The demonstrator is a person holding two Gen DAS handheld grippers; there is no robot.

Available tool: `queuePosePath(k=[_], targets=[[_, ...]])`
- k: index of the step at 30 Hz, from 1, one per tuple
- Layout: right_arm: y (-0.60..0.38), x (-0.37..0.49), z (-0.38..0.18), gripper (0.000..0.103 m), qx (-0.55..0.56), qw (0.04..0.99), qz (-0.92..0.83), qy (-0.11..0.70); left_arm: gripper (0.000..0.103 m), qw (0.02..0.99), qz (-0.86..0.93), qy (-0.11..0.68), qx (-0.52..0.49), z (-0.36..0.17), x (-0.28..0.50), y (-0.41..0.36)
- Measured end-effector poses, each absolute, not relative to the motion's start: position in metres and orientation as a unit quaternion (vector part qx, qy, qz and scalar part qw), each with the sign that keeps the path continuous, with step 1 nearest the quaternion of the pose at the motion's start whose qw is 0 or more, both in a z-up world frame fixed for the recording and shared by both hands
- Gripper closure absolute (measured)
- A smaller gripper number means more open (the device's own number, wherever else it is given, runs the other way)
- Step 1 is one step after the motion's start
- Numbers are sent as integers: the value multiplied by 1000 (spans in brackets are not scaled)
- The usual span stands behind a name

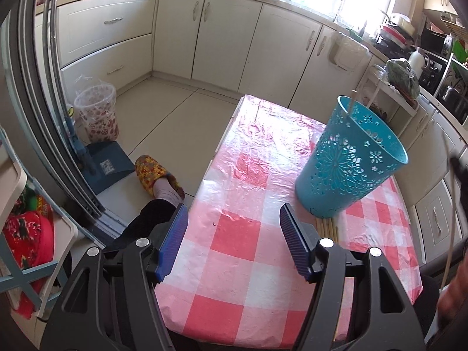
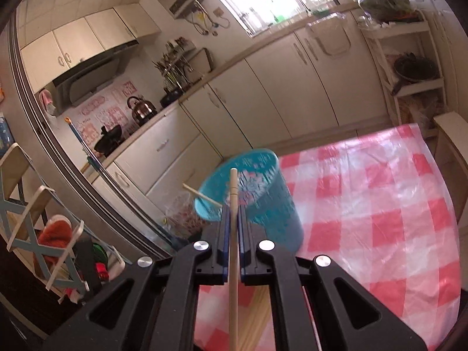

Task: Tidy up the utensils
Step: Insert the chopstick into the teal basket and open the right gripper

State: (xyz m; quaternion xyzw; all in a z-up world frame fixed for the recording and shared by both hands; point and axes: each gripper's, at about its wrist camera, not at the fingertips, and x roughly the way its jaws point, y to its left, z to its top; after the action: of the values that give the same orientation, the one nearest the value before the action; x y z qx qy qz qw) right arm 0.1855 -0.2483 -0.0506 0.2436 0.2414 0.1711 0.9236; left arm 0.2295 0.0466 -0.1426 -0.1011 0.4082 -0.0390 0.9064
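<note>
Right wrist view, right tool point(image 2: 233, 219) clamping chopstick point(image 2: 233, 263), unseen from left.

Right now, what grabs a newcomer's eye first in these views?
The turquoise perforated utensil holder on the pink checked tablecloth, one chopstick already leaning inside it. Then the right tool shut on another chopstick in front of the holder, while the left tool hangs open and empty.

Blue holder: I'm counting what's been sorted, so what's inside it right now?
One chopstick leans inside the blue holder, its tip above the rim. The perforated wall and motion blur hide the bottom, so anything lying lower can't be seen.
</note>
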Motion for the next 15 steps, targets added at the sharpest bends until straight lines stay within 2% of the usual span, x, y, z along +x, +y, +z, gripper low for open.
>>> queuePosePath(k=[4,8,15], targets=[[-231,227,-17,97,228,946,146,181,41,908,-48,404,-105,-136,226,41],[-218,267,-13,97,216,962,82,148,40,908,-54,401,-109,-133,224,40],[-208,310,-37,97,195,962,38,187,39,904,-52,406,-125,-138,225,50]])
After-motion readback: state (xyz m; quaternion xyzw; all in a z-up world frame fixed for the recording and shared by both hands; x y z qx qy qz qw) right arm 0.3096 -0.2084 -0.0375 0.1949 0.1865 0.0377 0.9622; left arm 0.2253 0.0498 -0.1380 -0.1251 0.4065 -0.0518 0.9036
